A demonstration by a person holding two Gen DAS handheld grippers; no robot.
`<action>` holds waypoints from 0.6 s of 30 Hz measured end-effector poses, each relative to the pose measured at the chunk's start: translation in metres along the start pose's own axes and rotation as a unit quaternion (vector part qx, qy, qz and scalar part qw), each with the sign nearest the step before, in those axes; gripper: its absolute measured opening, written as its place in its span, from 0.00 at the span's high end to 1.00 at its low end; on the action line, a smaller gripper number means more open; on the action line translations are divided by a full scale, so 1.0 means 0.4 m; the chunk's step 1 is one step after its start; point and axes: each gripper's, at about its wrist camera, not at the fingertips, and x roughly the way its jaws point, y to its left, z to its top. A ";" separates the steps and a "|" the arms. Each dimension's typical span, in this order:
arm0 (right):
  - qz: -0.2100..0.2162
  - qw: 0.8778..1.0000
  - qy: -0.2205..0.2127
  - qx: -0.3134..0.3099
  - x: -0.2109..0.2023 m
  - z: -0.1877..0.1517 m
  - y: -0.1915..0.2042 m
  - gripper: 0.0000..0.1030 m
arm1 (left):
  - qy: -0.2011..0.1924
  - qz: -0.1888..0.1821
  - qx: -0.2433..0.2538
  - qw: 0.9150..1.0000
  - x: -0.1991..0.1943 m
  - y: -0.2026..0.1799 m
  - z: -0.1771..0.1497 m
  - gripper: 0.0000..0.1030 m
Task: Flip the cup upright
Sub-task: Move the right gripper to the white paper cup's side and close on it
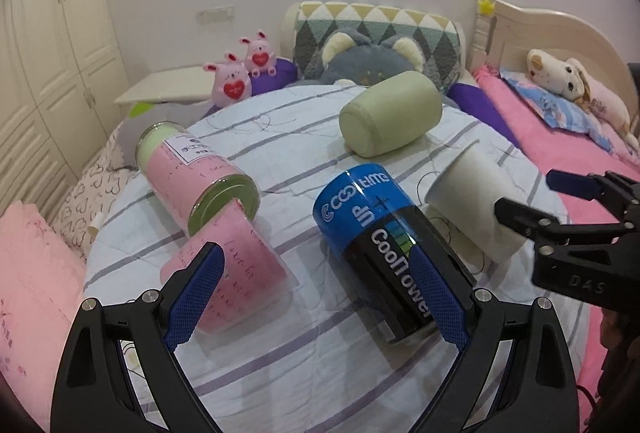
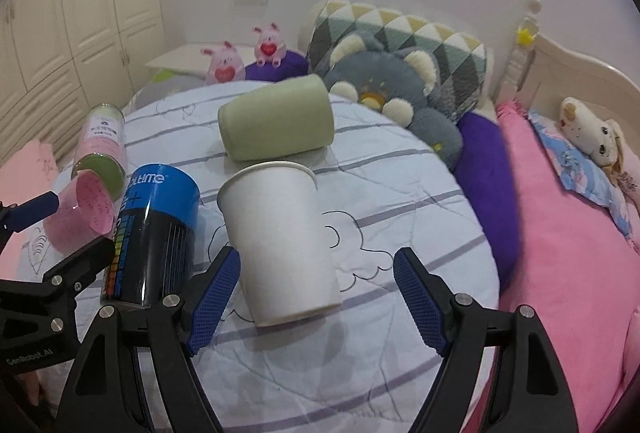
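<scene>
**Two open claws close in on a white cup lying on its side on a bed**

Left wrist view: the left claw [image 1: 316, 297] fills the bottom of the frame, its blue-padded fingers spread wide and holding nothing. Its right finger overlaps a blue and black canister [image 1: 376, 245] lying on the striped quilt [image 1: 280, 365]; contact cannot be judged. At centre left lies a pink-labelled glass jar [image 1: 196, 173], with loose pink wrap spilling towards the left finger. A pale green roll [image 1: 390, 113] rests in the upper middle. At right, the white paper cup [image 1: 476, 201] lies on its side, with the right claw [image 1: 556, 201] reaching in from the right edge around its base end.

Right wrist view: the cup [image 2: 280, 237] lies in the centre, rim towards the top of the frame, base towards the camera. The right claw [image 2: 316, 301] stands wide open, one finger each side of the base, gripping nothing yet; it seems placed so closing would pinch the cup for tipping upright. The left claw [image 2: 56, 225] shows at the left edge.
</scene>
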 end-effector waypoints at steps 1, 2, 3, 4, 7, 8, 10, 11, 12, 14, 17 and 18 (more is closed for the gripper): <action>0.003 1.000 0.009 -0.002 0.012 0.007 0.001 0.22 | 0.006 -0.003 -0.002 1.000 0.004 -0.003 0.005 0.08; 0.008 1.000 0.019 -0.006 0.026 0.012 0.001 0.22 | 0.008 -0.004 -0.002 1.000 0.007 -0.004 0.010 0.08; 0.014 0.999 0.028 -0.009 0.039 0.017 0.000 0.22 | 0.010 -0.004 -0.003 1.000 0.009 -0.005 0.013 0.08; 0.022 0.999 0.032 -0.009 0.045 0.019 0.001 0.22 | 0.012 -0.004 -0.003 1.000 0.010 -0.008 0.015 0.08; 0.033 0.998 0.052 -0.016 0.072 0.030 0.010 0.22 | 0.019 -0.007 -0.003 1.000 0.011 -0.013 0.022 0.08; 0.032 0.998 0.058 -0.022 0.080 0.034 0.015 0.22 | 0.022 -0.009 -0.004 1.000 0.011 -0.012 0.023 0.08; 0.033 0.997 0.064 -0.030 0.091 0.038 0.023 0.22 | 0.027 -0.012 -0.003 1.000 0.013 -0.014 0.027 0.08; 0.037 0.996 0.069 -0.033 0.099 0.041 0.026 0.22 | 0.028 -0.012 -0.003 1.000 0.013 -0.015 0.028 0.08; 0.040 0.996 0.073 -0.033 0.105 0.042 0.027 0.22 | 0.029 -0.012 -0.003 1.000 0.013 -0.015 0.029 0.08; 0.049 0.995 0.086 -0.027 0.123 0.047 0.025 0.22 | 0.032 -0.016 -0.004 0.999 0.014 -0.015 0.034 0.08; 0.063 0.993 0.102 -0.002 0.144 0.047 0.013 0.23 | 0.034 -0.025 -0.010 0.999 0.013 -0.010 0.038 0.08; 0.067 0.992 0.105 0.004 0.146 0.046 0.011 0.26 | 0.034 -0.027 -0.012 0.999 0.012 -0.008 0.039 0.08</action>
